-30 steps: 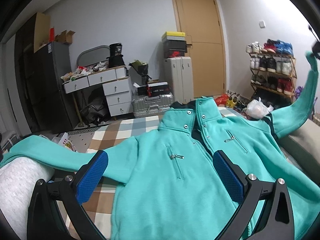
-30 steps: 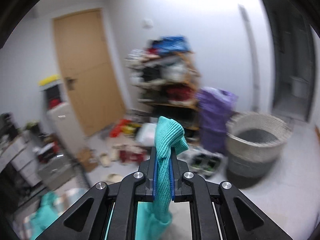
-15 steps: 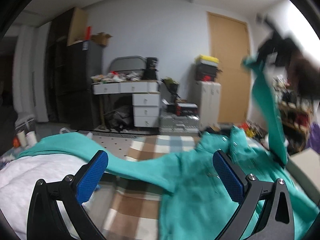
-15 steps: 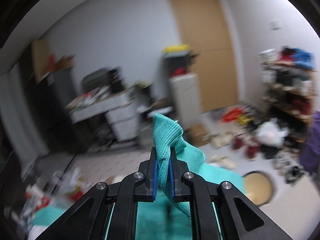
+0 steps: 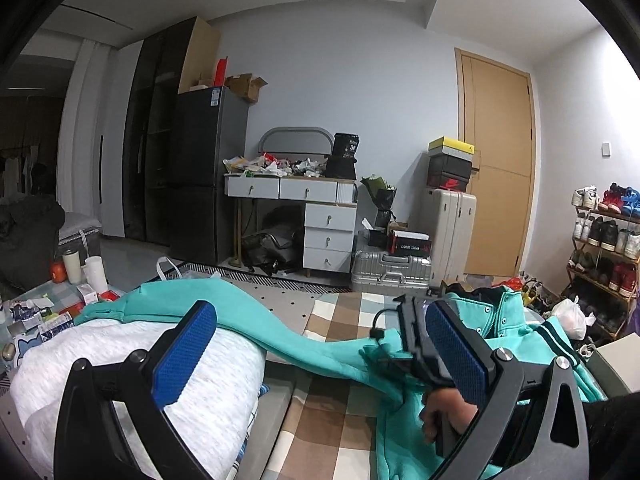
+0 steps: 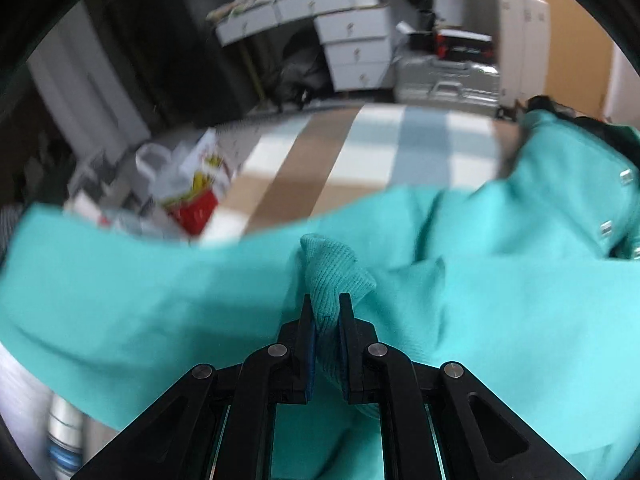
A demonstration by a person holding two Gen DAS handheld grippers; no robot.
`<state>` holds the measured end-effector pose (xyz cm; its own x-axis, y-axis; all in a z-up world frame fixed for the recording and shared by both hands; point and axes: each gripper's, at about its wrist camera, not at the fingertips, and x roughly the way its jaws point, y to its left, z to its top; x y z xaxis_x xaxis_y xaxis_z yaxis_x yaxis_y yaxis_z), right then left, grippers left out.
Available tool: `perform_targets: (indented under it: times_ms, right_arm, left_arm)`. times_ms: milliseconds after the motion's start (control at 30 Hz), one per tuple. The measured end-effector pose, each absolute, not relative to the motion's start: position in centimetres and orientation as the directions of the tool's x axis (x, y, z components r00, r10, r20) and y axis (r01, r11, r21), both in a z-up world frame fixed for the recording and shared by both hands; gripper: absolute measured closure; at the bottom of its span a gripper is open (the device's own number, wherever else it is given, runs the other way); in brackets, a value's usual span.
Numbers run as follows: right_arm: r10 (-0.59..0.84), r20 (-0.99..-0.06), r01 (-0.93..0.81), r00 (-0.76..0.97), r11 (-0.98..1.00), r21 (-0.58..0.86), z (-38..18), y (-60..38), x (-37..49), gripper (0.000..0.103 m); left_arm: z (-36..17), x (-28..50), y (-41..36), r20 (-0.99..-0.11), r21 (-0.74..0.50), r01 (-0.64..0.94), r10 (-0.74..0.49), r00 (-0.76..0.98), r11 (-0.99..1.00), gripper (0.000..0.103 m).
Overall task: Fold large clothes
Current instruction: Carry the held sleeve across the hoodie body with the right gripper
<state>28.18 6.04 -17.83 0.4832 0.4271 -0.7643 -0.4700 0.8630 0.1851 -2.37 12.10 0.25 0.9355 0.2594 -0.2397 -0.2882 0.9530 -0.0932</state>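
- My right gripper (image 6: 326,312) is clamped tight on the ribbed cuff (image 6: 334,268) of the teal jacket (image 5: 516,332), pinched between both pads
- My left gripper (image 5: 320,352) stands wide open, nothing between its blue pads
- The jacket lies spread on the checked blanket (image 5: 340,396), one sleeve draped over the white bedding (image 5: 120,356)

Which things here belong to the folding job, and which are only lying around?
Job:
- teal jacket
- its sleeve cuff, clamped in the right hand-held gripper
- left hand-held gripper, open
- checked blanket

Lying around:
- silver suitcase
- shoe rack
- white drawers
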Motion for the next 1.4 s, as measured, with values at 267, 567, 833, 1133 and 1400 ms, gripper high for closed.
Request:
perform_targets:
  times_ms: [267,567,833,1133,1400]
  right_arm:
    - [0.622,-0.725,-0.597,0.297,0.713,0.368,-16.8,4.7,27.0,0.066]
    - [0.107,-0.756,-0.224,0.646,0.973,-0.054,-13.1,-15.1,33.1,0.034]
    - [-0.048,-0.85,-0.109,0.525,0.986,-0.123,-19.2,-27.2,35.8,0.055]
    - [0.086,-0.789,-0.078,0.608,0.996,0.049,-14.2,-31.3,37.9,0.064]
    - [-0.066,-0.851,-0.091,0.521,0.987,-0.132,-18.5,-30.8,39.0,0.067]
  left_arm:
    - [0.3,-3.3,12.6,-0.255,-0.121,-0.277,0.24,0.937,0.953,0.001]
    - [0.5,-3.4,11.9,-0.268,-0.095,-0.266,0.233,0.935,0.959,0.001]
    - [0.4,-3.2,9.9,-0.285,-0.029,-0.259,0.241,0.928,0.965,0.001]
    - [-0.2,-2.2,8.5,-0.315,0.033,-0.251,0.248,0.916,0.968,0.001]
    - [-0.7,-1.8,7.8,-0.345,0.057,-0.238,0.243,0.907,0.969,0.001]
